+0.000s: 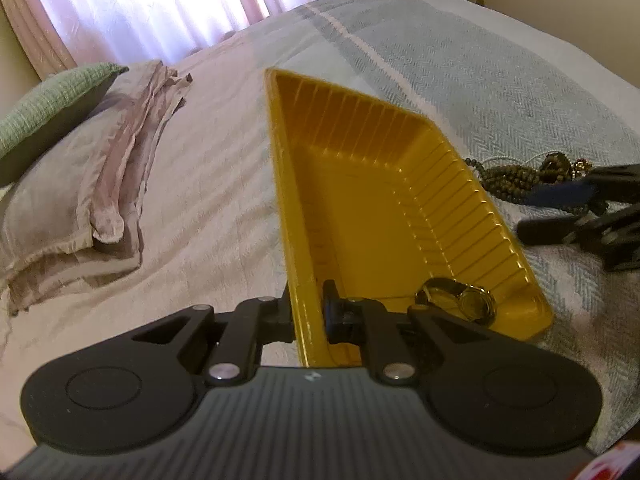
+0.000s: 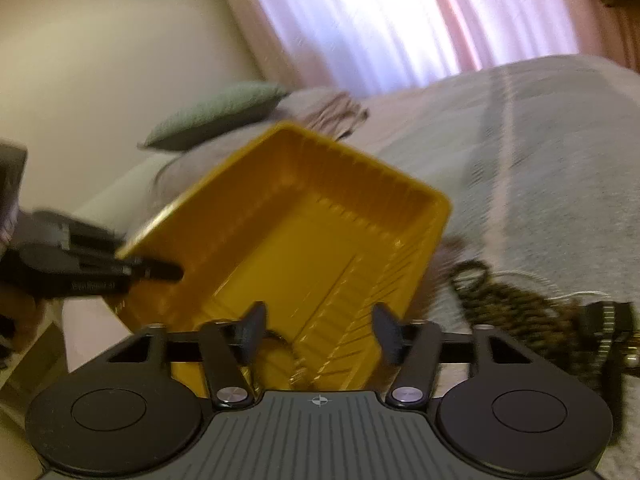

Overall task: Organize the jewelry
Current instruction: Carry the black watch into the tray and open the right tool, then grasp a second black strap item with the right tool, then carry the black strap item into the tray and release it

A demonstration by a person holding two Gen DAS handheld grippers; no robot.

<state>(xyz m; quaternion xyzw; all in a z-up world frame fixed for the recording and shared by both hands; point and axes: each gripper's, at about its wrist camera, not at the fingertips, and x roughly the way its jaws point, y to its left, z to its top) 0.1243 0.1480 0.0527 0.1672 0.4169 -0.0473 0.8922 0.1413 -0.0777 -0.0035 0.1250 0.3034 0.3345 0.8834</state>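
Note:
A yellow ribbed plastic tray lies on the bed, tilted. My left gripper is shut on the tray's near left rim, one finger inside and one outside. A gold watch lies in the tray's near corner. A pile of dark beaded necklaces lies on the blanket right of the tray. My right gripper shows at the right edge there. In the right wrist view my right gripper is open and empty above the tray's near end. The left gripper holds the rim. The beads lie to the right.
The bed has a grey-blue herringbone blanket and a pale sheet. A grey pillow and a green cushion lie at the left. Pink curtains hang behind.

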